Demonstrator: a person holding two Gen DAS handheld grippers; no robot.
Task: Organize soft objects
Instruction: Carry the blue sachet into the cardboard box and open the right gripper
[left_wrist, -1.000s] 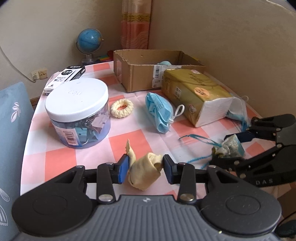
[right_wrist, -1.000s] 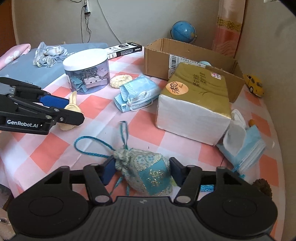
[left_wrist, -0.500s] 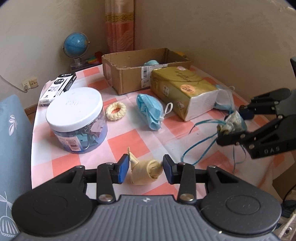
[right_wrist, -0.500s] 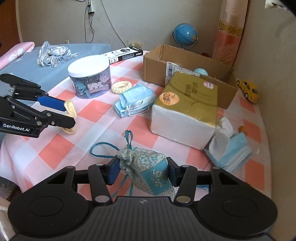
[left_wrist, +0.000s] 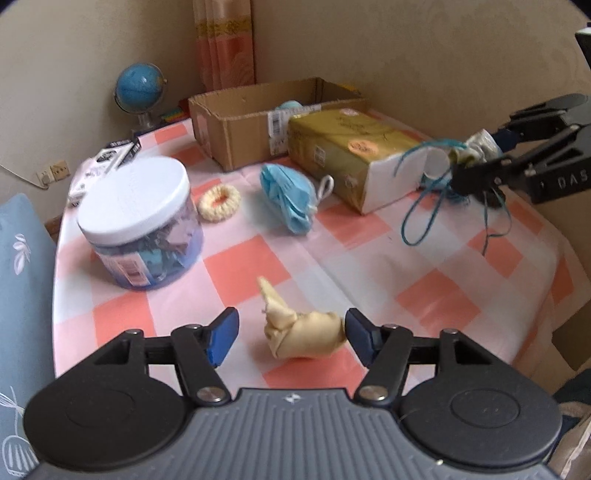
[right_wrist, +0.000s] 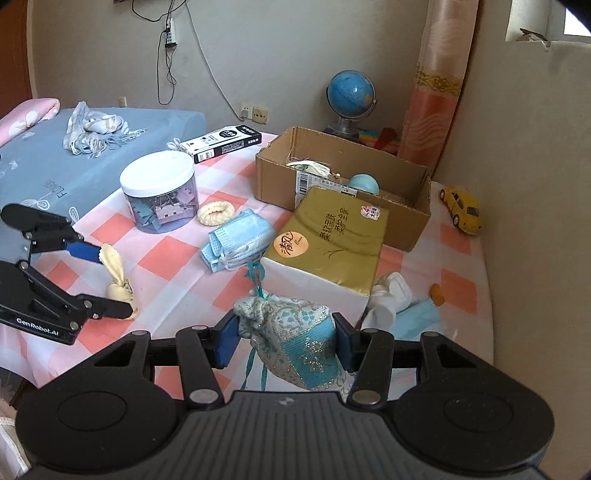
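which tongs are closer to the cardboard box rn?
Right. The right tongs, shut on the blue drawstring pouch, sit near the tissue pack beside the cardboard box; the left tongs hang open at the table's near edge.

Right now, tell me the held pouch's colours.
Turquoise and silver-grey brocade pouch, blue drawstring; clearest in right wrist view.

Bare checked cloth lies open on the table (left_wrist: 424, 266) between the plastic jar (left_wrist: 142, 225) and the tissue pack (right_wrist: 328, 240). Face masks (right_wrist: 236, 243) and a hair ring (right_wrist: 216, 213) crowd the way to the cardboard box (right_wrist: 343, 184), whose far corner seems free.
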